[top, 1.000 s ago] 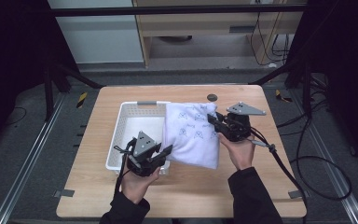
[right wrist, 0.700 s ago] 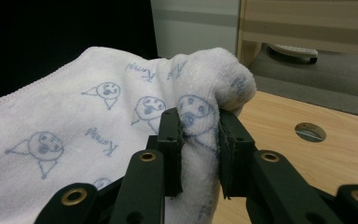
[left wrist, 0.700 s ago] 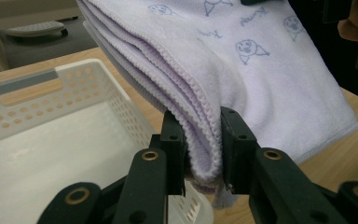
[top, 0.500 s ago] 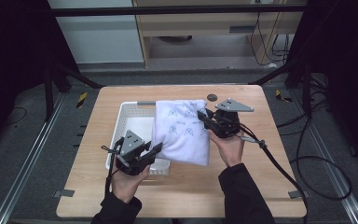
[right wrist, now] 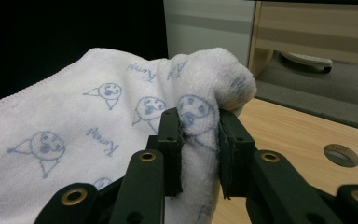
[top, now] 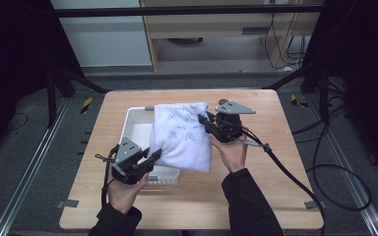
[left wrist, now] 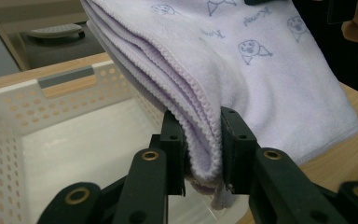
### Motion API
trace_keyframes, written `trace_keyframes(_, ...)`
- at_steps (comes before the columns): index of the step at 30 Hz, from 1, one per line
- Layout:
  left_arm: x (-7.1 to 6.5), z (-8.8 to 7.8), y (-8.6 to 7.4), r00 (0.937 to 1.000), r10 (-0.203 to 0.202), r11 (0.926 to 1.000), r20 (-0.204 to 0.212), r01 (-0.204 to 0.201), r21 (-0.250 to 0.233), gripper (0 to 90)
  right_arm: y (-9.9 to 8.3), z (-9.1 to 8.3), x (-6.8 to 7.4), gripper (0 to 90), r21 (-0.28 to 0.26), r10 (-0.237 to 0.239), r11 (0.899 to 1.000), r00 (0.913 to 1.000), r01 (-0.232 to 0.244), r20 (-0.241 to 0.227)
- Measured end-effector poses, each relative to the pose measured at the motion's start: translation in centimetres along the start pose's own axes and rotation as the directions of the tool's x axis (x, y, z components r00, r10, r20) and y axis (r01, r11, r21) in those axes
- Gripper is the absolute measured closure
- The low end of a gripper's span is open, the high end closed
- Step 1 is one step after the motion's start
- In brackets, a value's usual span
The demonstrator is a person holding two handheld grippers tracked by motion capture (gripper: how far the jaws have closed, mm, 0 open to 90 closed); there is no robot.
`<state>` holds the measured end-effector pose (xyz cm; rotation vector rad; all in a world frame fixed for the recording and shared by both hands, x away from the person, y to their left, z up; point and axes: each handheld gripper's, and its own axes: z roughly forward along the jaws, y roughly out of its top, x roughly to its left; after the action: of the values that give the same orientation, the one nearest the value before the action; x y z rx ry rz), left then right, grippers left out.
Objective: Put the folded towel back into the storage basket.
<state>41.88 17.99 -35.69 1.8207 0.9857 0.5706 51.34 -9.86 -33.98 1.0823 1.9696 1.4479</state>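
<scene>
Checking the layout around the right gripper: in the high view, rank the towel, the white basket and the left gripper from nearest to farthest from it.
1. towel, clamped in the right gripper.
2. white basket, under the towel's left side.
3. left gripper, near the front-left.

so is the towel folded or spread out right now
Folded: the towel shows stacked layered edges between the left gripper pads, and the right gripper pinches a doubled corner.
</scene>
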Motion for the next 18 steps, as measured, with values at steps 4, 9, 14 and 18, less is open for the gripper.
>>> trace_keyframes(4,0.5,-0.4,-0.1,0.9999,-0.003,1.0000,-0.010,0.003,-0.004,72.4,0.3,0.5,0.5,73.7,-0.001,-0.007,1.000,1.0000,0.007,-0.006)
trace_keyframes(9,1.8,-1.1,-0.5,0.9993,-0.017,0.9999,-0.034,0.017,-0.003,72.4,0.7,1.7,1.6,73.7,0.001,-0.018,1.000,0.9996,0.018,-0.020)
trace_keyframes(14,2.7,-1.7,-0.9,0.9983,-0.026,0.9996,-0.052,0.026,-0.004,72.4,1.0,2.8,2.6,73.7,0.004,-0.025,1.000,0.9992,0.025,-0.031)
trace_keyframes(18,3.3,-2.1,-1.0,0.9975,-0.035,0.9994,-0.061,0.035,-0.007,72.4,1.2,3.3,3.1,73.6,0.003,-0.028,1.000,0.9989,0.029,-0.036)
